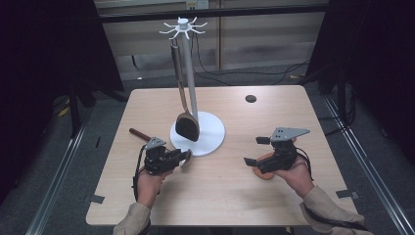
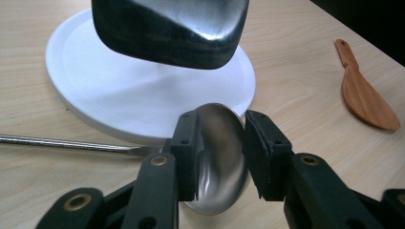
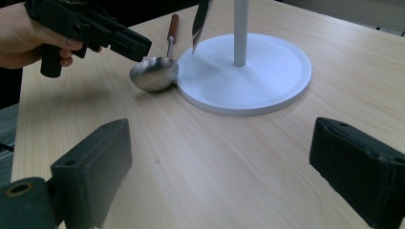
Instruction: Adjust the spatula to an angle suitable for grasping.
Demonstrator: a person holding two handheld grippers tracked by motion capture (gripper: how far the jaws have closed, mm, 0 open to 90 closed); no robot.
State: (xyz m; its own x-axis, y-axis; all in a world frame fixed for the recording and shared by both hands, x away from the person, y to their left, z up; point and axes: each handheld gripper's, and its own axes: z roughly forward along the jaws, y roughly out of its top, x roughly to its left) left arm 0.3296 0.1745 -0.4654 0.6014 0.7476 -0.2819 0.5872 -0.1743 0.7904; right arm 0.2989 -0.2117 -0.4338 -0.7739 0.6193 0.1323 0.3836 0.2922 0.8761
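two hand-held grippers over a pale wooden counter [image 1: 215, 196]. left hand-held gripper [image 2: 220, 157] low at the steel ladle [image 2: 220, 157], jaws straddling its bowl, left pad against the rim, right pad just beside it with a sliver of gap; not yet clamped, as far as can be told. ladle lying on the counter, bowl touching the edge of the white rack base [image 2: 119, 95], handle running away to the left. dark spatula [image 1: 187, 126] hanging from the rack [image 1: 183, 27] above the base. right hand-held gripper [image 1: 257, 152] wide open, holding nothing, hovering over a wooden rice paddle [image 2: 365, 95] near the counter's right side.
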